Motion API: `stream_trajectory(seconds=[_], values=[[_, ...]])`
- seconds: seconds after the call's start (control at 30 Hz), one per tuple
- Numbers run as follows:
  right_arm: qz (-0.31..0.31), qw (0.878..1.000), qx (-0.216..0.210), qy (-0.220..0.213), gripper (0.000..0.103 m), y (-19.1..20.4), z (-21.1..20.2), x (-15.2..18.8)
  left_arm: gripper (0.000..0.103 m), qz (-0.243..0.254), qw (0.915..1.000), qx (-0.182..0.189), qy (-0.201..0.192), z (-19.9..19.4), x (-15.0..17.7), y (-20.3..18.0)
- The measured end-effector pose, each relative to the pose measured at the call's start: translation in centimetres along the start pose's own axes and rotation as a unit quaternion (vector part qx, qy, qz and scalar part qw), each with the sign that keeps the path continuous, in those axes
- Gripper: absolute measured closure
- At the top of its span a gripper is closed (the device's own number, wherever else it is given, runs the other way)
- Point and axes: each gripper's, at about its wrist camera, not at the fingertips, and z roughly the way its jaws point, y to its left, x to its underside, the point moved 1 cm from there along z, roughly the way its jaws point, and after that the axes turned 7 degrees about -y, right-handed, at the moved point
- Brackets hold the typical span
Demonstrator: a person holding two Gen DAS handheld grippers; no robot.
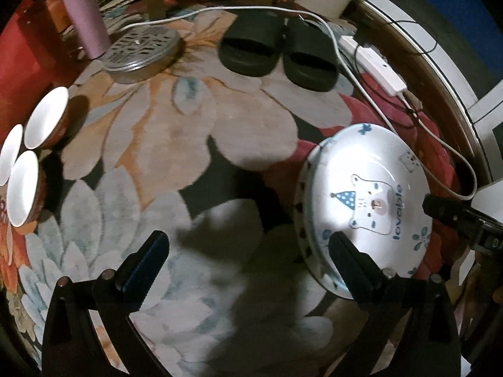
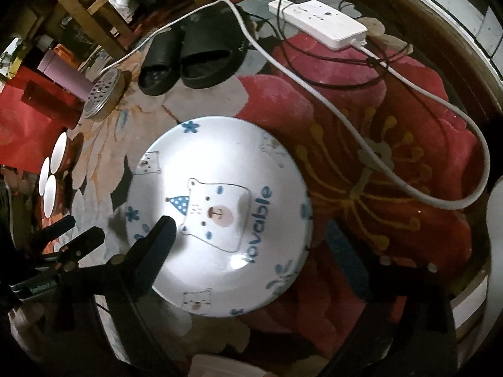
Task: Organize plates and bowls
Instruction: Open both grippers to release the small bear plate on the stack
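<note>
Both grippers, left (image 1: 248, 253) and right (image 2: 251, 238), gape wide and hold nothing. The plate (image 2: 220, 213) lies on the floral rug (image 1: 176, 144), three bowls (image 1: 47, 122) well apart to the left.

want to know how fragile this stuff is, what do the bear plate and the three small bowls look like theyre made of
Bear plate: looks like glazed ceramic, going by the glossy white surface with bright glare and the printed bear. Melamine can't be ruled out.
Three small bowls: probably glazed ceramic too, with smooth white insides and darker reddish outsides.

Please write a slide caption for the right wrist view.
Open right gripper above white bear-print ceramic plate on floral carpet.
</note>
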Motion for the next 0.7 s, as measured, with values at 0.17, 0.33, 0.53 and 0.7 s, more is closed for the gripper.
stream_trajectory(seconds=[0.17, 0.33, 0.53, 0.7], values=[[-0.012, 1.0, -0.006, -0.008, 0.005, 1.8, -0.2, 0.1, 0.001, -0.009, 0.9997, -0.013, -0.018, -1.1, -0.2, 1.6], [-0.025, 0.999, -0.018, -0.008, 0.005, 3.7, 0.0, 0.2, 0.001, -0.017, 0.9993, -0.021, -0.026, -1.7, -0.3, 2.9], [-0.036, 0.999, -0.03, 0.0, 0.005, 5.5, 0.4, 0.6, 0.001, -0.027, 0.9988, -0.029, -0.028, -2.2, 0.0, 4.6], [-0.042, 0.998, -0.036, 0.002, 0.005, 6.8, 0.7, 0.7, 0.001, -0.035, 0.9982, -0.037, -0.032, -2.8, 0.3, 6.0]])
